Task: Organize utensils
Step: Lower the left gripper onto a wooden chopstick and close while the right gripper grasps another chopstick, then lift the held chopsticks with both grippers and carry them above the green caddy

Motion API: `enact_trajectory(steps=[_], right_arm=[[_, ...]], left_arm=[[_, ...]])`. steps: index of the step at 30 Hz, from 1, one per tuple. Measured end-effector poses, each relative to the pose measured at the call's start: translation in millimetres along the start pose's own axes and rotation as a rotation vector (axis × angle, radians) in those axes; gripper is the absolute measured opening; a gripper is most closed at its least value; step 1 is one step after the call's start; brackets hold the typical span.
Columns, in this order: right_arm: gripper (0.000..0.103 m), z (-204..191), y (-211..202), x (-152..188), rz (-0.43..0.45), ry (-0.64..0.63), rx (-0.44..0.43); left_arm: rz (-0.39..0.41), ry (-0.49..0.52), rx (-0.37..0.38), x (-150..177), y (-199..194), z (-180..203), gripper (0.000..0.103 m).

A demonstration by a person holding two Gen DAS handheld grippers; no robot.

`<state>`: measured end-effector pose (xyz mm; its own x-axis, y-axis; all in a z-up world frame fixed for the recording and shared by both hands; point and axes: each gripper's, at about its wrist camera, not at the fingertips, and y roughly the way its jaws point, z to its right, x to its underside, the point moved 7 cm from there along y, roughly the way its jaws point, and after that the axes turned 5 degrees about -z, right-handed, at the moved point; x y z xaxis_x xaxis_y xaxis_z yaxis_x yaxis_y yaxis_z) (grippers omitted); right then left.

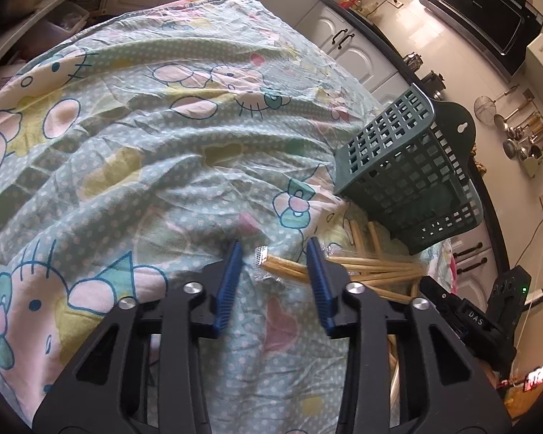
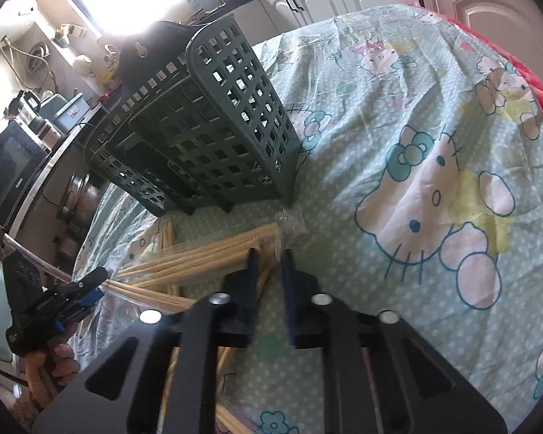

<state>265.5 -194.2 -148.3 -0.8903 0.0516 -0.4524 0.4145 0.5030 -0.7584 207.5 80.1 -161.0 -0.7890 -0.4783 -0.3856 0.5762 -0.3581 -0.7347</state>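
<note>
A dark green slotted utensil holder (image 1: 405, 166) stands on the cartoon-print cloth (image 1: 163, 137); it also shows in the right wrist view (image 2: 202, 126). Several wooden chopsticks in clear wrappers (image 1: 365, 269) lie on the cloth in front of it, also in the right wrist view (image 2: 199, 256). My left gripper (image 1: 274, 256) is open just above the cloth, with a wrapped chopstick end between its fingertips. My right gripper (image 2: 269, 260) is nearly closed around the wrapped end of one chopstick pair. The left gripper (image 2: 87, 289) appears at the lower left of the right view.
White kitchen cabinets (image 1: 344, 39) and a dark counter run behind the table. A microwave (image 1: 485, 18) hangs high at right, and ladles (image 1: 521, 133) hang on the wall. A red cloth (image 2: 539, 83) lies at the table's far right edge.
</note>
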Motion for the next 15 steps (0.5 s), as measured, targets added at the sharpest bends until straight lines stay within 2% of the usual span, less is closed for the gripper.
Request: enact_trajectory(steps=[8,15], right_arm=[[0.003,-8,-15,-5,0.060,-0.049,0.012],[0.003,-33,-44,-8,0.142,-0.165,0.038]], left_arm=[[0.000,0.015,0.031,3,-4,3,0.005],[0.061,0.074,0.074,-2,-32,19,0.002]])
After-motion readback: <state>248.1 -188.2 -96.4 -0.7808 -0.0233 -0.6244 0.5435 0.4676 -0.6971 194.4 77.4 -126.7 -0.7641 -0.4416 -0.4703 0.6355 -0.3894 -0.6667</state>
